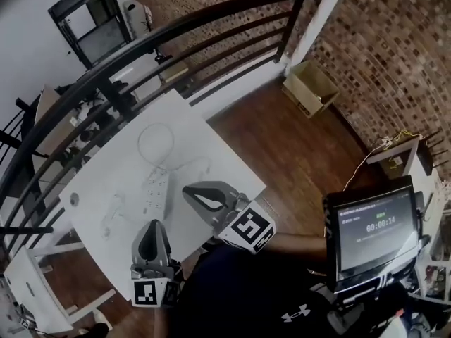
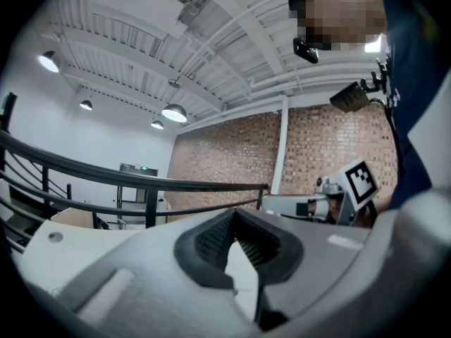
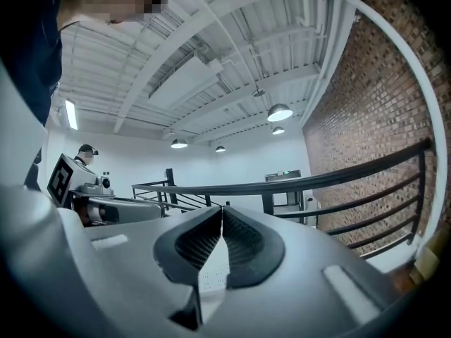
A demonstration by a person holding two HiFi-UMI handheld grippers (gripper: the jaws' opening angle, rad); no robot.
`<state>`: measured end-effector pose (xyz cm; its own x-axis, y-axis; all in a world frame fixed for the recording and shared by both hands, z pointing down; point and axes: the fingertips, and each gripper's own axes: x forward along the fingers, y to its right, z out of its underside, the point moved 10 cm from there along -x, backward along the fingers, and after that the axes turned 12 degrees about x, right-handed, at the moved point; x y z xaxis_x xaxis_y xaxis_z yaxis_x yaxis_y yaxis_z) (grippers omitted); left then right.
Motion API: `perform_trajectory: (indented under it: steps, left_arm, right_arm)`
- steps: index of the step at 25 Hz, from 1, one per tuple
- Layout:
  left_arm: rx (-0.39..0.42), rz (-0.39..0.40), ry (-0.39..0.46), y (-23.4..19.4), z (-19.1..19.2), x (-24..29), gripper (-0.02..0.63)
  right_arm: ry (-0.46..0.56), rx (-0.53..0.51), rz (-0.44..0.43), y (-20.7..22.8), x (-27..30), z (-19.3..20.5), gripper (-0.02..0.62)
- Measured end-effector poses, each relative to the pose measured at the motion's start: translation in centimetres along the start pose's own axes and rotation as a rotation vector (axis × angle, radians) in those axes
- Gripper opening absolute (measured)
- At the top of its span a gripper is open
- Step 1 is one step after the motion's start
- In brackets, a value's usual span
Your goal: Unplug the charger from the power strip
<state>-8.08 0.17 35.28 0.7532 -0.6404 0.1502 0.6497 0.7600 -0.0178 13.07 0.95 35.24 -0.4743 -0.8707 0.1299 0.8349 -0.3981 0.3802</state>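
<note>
Fingers (image 2: 211,241) of the left gripper (image 1: 153,225) were clenched shut on nothing, as were those of the right gripper (image 1: 188,189). Just ahead of the left fingers, beside the right ones, the power strip (image 1: 156,189) lay on the white table (image 1: 211,146); the charger could not be made out.

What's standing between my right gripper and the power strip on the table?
Nothing visible. The right gripper, jaws shut and empty, is just right of the power strip in the head view, with only bare white table between them.
</note>
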Motion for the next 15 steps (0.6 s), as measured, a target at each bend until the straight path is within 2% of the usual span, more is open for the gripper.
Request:
perform_trajectory:
  steps: [8,15]
  left_arm:
    - [0.043,0.026,-0.003,0.5,-0.2,-1.0,0.006]
    - [0.003,-0.011,-0.006,-0.6,0.6,0.2,0.006]
  right_arm:
    - [0.019,0.052,0.002,-1.2,-1.1,-0.6,0.011]
    - [-0.036,0.004,0.013,0.9,0.6,1.0,0.011]
